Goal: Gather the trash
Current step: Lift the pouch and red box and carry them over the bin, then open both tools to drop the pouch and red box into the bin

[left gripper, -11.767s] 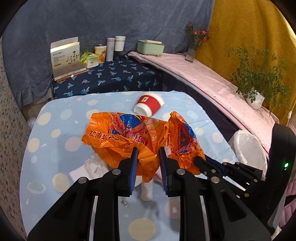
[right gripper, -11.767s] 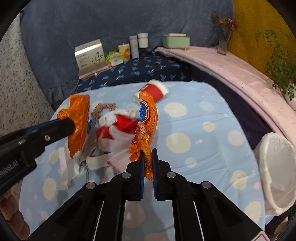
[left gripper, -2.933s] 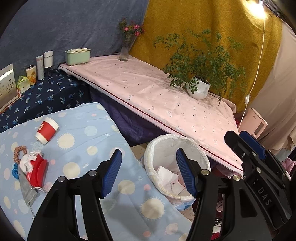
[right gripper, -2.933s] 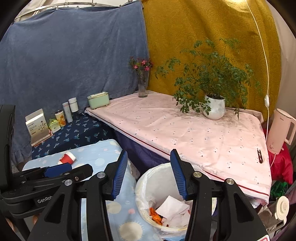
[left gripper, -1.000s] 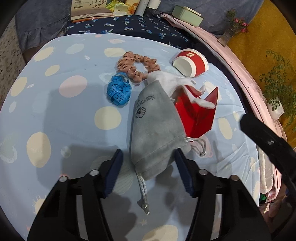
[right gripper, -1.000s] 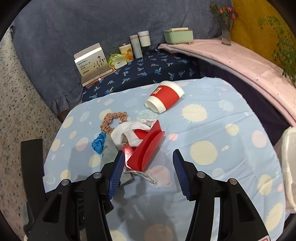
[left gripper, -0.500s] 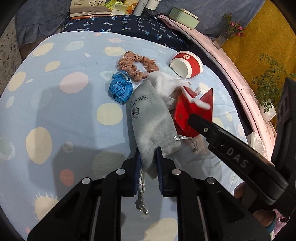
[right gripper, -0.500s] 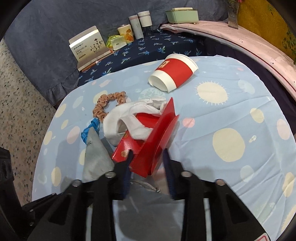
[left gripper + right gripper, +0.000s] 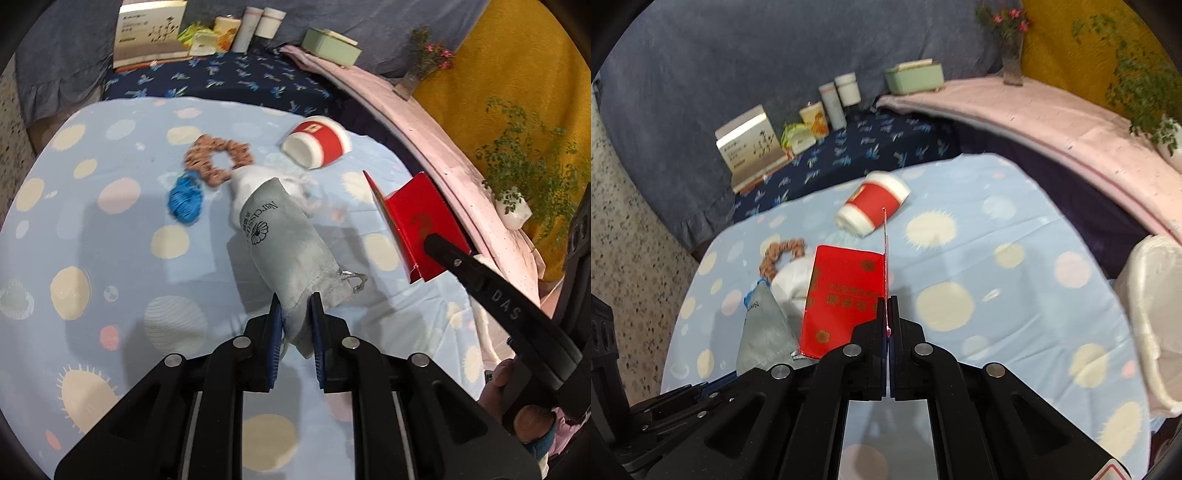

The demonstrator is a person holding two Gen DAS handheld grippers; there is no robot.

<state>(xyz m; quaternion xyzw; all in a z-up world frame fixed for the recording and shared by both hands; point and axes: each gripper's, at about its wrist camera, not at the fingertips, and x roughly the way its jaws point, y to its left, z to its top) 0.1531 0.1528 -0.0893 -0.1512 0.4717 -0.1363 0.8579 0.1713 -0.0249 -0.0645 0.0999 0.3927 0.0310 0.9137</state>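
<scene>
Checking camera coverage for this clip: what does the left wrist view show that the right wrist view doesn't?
Only the left wrist view shows the blue roll, the left gripper shut on the grey pouch, and a hand gripping the other tool. Only the right wrist view shows the white bin and the right gripper pinching the red box. Both show the paper cup, scrunchie, pouch and box.

Grey pouch point(image 9: 291, 240), red box point(image 9: 846, 299) lifted; red cup point(image 9: 319, 146) on side.
</scene>
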